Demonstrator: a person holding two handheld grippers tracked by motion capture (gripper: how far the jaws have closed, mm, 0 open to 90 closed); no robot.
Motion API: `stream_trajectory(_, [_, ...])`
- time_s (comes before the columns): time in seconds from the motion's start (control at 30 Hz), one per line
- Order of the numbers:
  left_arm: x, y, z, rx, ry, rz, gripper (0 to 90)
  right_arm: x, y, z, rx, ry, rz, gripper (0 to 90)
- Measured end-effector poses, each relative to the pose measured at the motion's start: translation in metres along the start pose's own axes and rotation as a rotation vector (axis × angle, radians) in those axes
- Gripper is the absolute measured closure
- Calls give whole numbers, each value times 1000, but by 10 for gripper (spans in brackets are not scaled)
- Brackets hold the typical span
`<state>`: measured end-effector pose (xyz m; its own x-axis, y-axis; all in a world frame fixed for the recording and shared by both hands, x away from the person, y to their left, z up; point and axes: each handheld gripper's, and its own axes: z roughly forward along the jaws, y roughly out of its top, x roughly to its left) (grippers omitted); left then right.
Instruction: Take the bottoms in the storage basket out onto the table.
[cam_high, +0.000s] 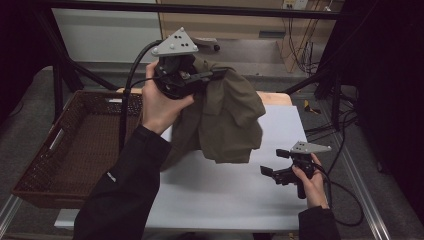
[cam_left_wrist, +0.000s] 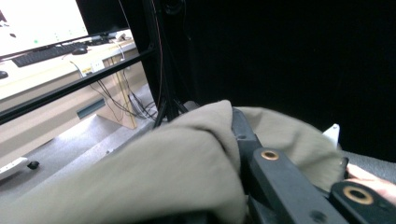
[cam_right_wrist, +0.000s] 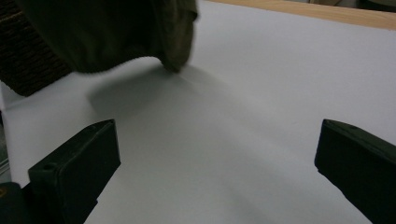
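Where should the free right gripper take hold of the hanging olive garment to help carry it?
Probably the garment's lower hem, the folded edge hanging just above the white table. Come from its right side, low, jaws level: the right gripper is open there, and the left gripper already pinches the top, so the bottom hangs loose.

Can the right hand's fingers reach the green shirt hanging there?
Probably yes. The right gripper is open, and only bare white table lies between it and the shirt's hanging edge.
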<state>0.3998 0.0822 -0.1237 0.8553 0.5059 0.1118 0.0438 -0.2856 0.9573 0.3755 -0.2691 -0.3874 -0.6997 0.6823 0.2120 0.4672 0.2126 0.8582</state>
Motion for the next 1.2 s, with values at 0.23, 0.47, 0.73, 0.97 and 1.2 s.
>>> stream_trajectory(0.23, [3, -14, 9, 46, 2, -4, 879, -1, 0, -1, -4, -1, -6, 7])
stream_trajectory(0.47, [8, -27, 9, 94, 16, -23, 878, 0, 0, 0, 2, -1, -3, 7])
stream_trajectory(0.73, [11, -46, 13, 151, 37, -17, 874, 0, 0, 1, 4, -1, -4, 7])
stream_trajectory(0.97, [12, -64, 18, 198, 38, -18, 872, 0, -1, 1, 9, -2, -2, 7])
stream_trajectory(1.2, [12, -80, 22, 226, 37, -34, 870, 0, 0, 1, 7, -2, -2, 7])
